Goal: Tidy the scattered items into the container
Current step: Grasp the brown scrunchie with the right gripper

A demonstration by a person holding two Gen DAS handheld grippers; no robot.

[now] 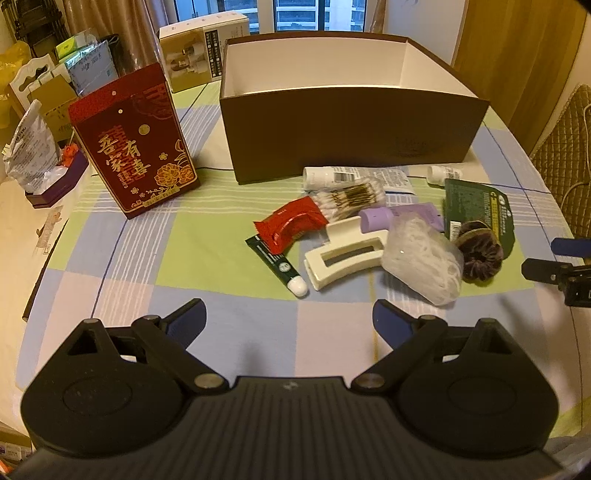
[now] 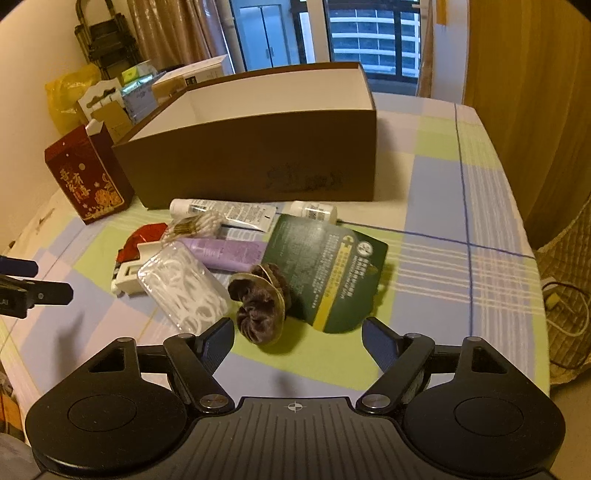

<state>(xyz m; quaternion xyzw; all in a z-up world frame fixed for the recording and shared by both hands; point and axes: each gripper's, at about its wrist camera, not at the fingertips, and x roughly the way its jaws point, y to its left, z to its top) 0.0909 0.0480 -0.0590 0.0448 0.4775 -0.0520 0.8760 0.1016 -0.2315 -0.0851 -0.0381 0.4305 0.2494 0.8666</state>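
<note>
A brown box [image 1: 351,133] with a white inside stands on a tablecloth [image 1: 207,236] checked green, blue and perhaps pale pink.

A brown open-topped box [image 1: 351,129] with a white interior stood on the checked tablecloth. Before it lay a jumble: white tube [image 1: 354,176], cotton swabs [image 1: 351,197], red packet [image 1: 291,225], purple tube [image 2: 229,252], white hair clip [image 1: 345,254], brown scrunchie [image 2: 258,306], green card [image 2: 328,273].

Checked tablecloth [image 1: 147,258], beige curtains [image 2: 166,33], dark window [image 2: 369,33], wooden door [image 2: 524,92].
</note>
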